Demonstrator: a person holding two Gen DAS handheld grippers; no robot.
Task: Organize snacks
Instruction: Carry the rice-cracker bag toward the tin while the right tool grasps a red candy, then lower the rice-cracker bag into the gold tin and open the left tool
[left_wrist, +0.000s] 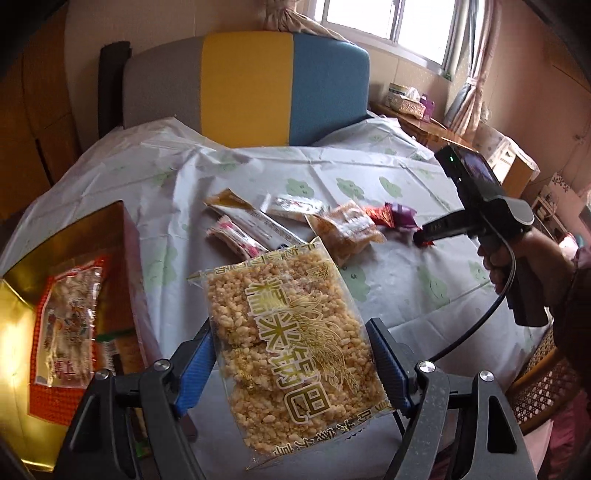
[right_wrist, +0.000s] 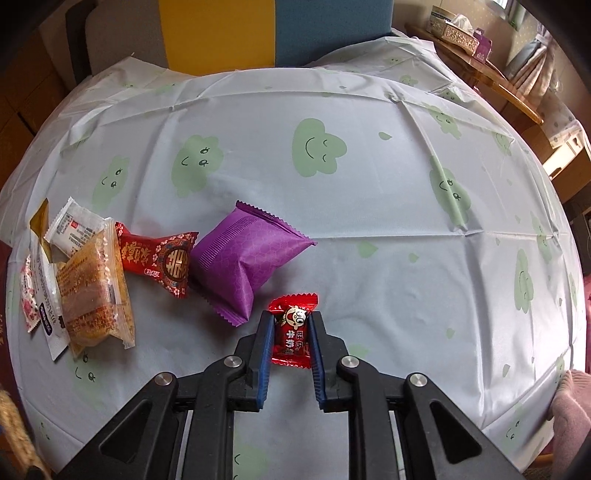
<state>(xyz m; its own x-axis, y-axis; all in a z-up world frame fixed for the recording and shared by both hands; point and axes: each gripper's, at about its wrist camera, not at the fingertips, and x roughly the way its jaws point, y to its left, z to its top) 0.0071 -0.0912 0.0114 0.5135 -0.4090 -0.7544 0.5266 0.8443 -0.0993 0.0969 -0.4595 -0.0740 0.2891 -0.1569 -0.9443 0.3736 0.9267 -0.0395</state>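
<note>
You can read large gold characters, 糯米锅巴, running sideways down the clear rice-cracker bag (left_wrist: 291, 354). At nine o'clock from the small red candy (right_wrist: 292, 332), which carries white characters including 牛奶, the red packet (right_wrist: 159, 258) shows a gold 囍 roundel. The white sachet (right_wrist: 74, 227) at its ten o'clock bears print too small for you to read.

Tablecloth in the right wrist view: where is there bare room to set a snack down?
The tablecloth lies bare right of the purple packet and beyond it toward the chair. The left edge is crowded: cake packet, red wedding-candy packet, white wrappers.
</note>
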